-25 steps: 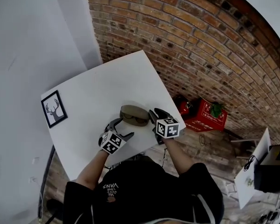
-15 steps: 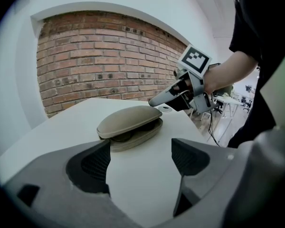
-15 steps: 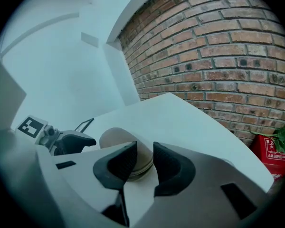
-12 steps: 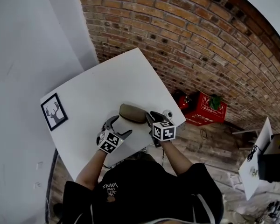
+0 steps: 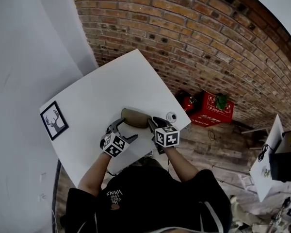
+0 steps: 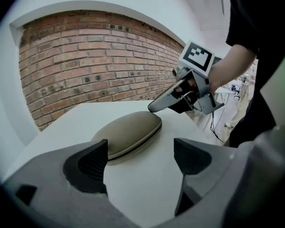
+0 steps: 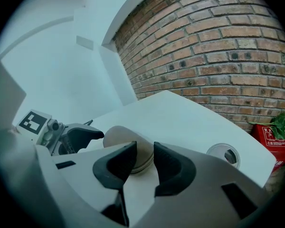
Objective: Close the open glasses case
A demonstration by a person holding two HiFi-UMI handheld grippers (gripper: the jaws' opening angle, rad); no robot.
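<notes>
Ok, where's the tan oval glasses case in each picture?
Head view: the tan oval glasses case lies near the front edge of the white table, just below the picture's middle.
Left gripper view: around the middle, slightly left.
Right gripper view: low, left of the middle, partly hidden.
Shared landmark: the red brick wall behind the table.

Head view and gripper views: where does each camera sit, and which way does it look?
Head view: on the person's head, looking steeply down at white table, glasses case, left gripper, right gripper; forearms, black shirt show.
Left gripper view: on the left gripper, looking along its opening, empty jaws at the case; right forearm shows.
Right gripper view: on the right gripper, looking along its slightly parted jaws at the case's end; no body shows.
Both gripper views share the case and the other gripper.
</notes>
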